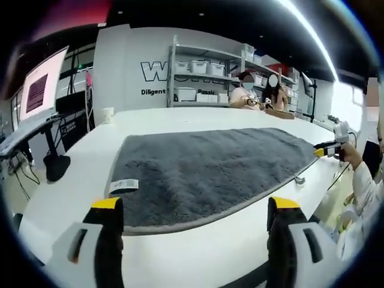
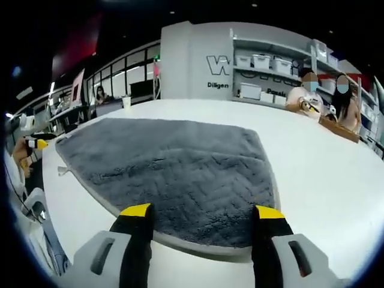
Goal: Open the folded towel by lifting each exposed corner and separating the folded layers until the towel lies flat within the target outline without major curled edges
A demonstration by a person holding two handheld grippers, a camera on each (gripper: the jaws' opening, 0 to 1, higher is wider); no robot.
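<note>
A grey towel (image 1: 210, 168) lies spread out on the white table (image 1: 198, 258), with a white label (image 1: 124, 185) at its near left corner and a small loop (image 1: 299, 179) on its near edge. My left gripper (image 1: 195, 207) stands open just short of the towel's near edge, holding nothing. At the towel's far right end a hand holds the right gripper (image 1: 329, 149). In the right gripper view the towel (image 2: 174, 174) runs away to the left. My right gripper (image 2: 203, 211) is open over its near end. The left gripper (image 2: 33, 144) shows at the far left.
Shelves with white bins (image 1: 204, 78) stand against the back wall. People sit at the table's far side (image 2: 312, 99). A monitor on a stand (image 1: 39, 93) is to the left, and a white cup (image 1: 108, 114) stands on the table's far corner.
</note>
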